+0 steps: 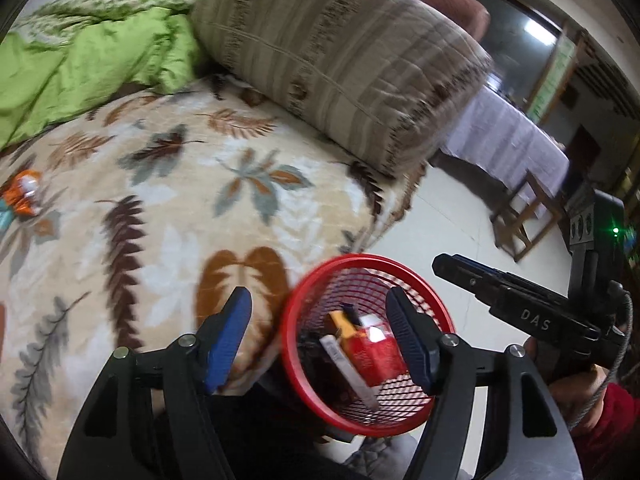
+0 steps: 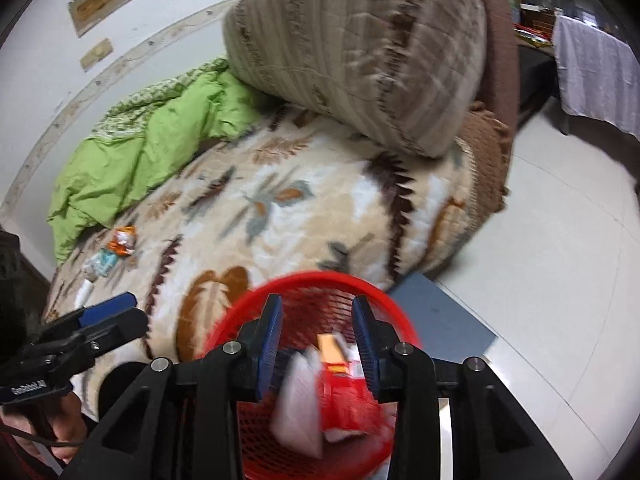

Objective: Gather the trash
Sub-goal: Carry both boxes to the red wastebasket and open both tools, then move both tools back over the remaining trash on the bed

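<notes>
**mesh_fan:** Nearest thing in both views is the round red wire-mesh basket (image 1: 366, 344), sitting by the bed edge at about 6 o'clock. It already holds a red packet (image 1: 374, 354), a pale flat stick-like wrapper (image 1: 348, 368) and something yellow-orange. The right tongs (image 2: 316, 344) hang right over its mouth, jaws parted to a middling gap with nothing between them. Looks to me like a drop-off just got done, though that's a guess.

**bedroom_bot:** Agreed. The left tongs (image 1: 318, 338) are spread wide and empty too, hovering beside the rim.

**mesh_fan:** So what's left? Further out on the leaf-patterned fleece blanket (image 2: 320, 216), around 9 o'clock from the basket, there's a crumpled orange-and-white snack wrapper (image 2: 123, 241), a pale blue-green packet (image 2: 102, 263) just beside it, and a small white piece (image 2: 83, 290) nearer the edge.

**bedroom_bot:** Next move is probably a reach leftward across the blanket to pinch one of those. The fleece is soft, so the tongs may snag pile along with the foil.

**mesh_fan:** Beyond that it's just the rumpled green quilt (image 2: 132, 160) and the big striped beige pillow (image 2: 360, 52).
</notes>
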